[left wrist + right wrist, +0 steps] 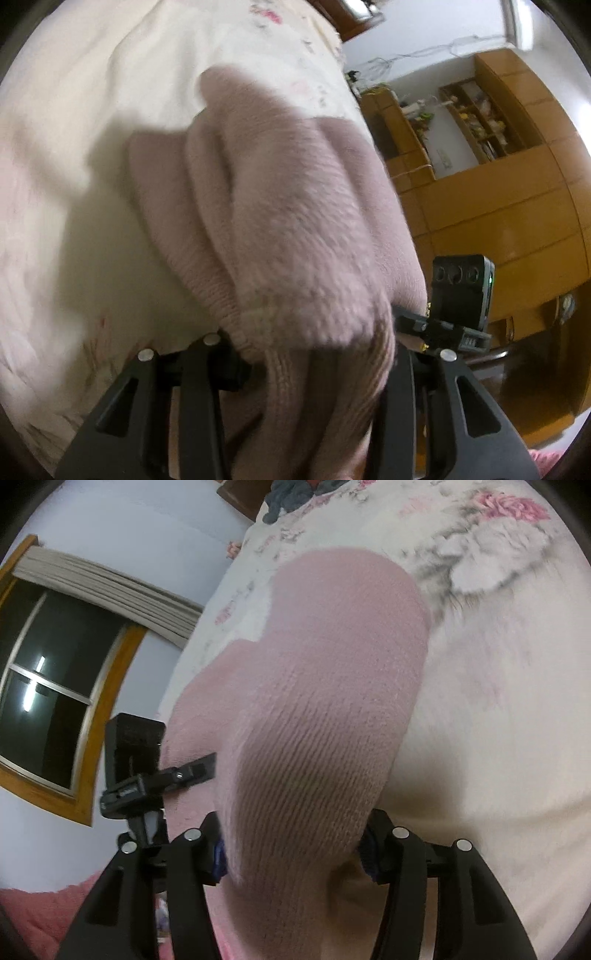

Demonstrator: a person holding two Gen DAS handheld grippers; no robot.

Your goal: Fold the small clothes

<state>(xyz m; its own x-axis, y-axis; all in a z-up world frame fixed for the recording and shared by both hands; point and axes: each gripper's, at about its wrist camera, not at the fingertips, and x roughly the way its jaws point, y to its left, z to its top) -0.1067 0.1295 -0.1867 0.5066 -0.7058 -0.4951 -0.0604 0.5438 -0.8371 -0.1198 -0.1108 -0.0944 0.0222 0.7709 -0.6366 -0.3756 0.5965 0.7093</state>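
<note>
A small pink knitted garment hangs over a white floral bedspread, held up by both grippers. My left gripper is shut on the garment's ribbed hem, and bunched knit hides the fingertips. The other gripper's mount shows just to the right. In the right wrist view the same pink garment drapes forward from my right gripper, which is shut on it with cloth filling the gap between the fingers. The left gripper's body sits close on the left, touching the cloth.
The bedspread with pink and grey flowers fills the right and top. Dark clothes lie at its far end. A window with a wooden frame is on the left. Wooden cabinets and shelves stand beyond the bed edge.
</note>
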